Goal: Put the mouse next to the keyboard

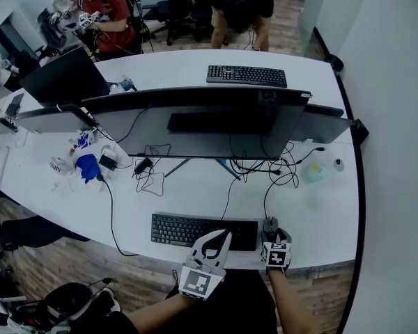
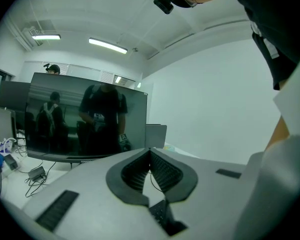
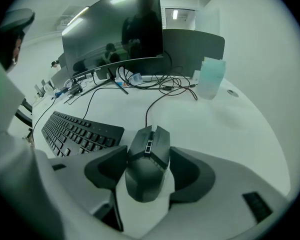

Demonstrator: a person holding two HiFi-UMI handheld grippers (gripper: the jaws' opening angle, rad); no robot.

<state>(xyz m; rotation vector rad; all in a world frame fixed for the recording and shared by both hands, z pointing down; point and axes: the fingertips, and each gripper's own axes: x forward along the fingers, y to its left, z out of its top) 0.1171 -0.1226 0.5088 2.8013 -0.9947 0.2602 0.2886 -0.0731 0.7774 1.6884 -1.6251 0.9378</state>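
Note:
A dark wired mouse [image 3: 149, 159] rests on the white table just right of the black keyboard [image 3: 75, 131]. My right gripper [image 3: 149, 151] holds it, one jaw pressed against each side. In the head view the mouse [image 1: 269, 224] lies off the right end of the keyboard [image 1: 195, 229], with my right gripper [image 1: 271, 234] coming in from the near edge. My left gripper [image 1: 225, 235] hovers over the keyboard's front right part. Its jaws meet at the tips with nothing between them [image 2: 150, 150], and a bit of the keyboard [image 2: 162, 215] shows below them.
A wide dark monitor [image 1: 195, 120] stands behind the keyboard, with tangled cables [image 1: 279, 169] under it. A translucent container [image 1: 313, 172] sits at the right. A second keyboard [image 1: 246, 75] lies at the far side. People stand at the back. The table's front edge [image 1: 320, 264] is close.

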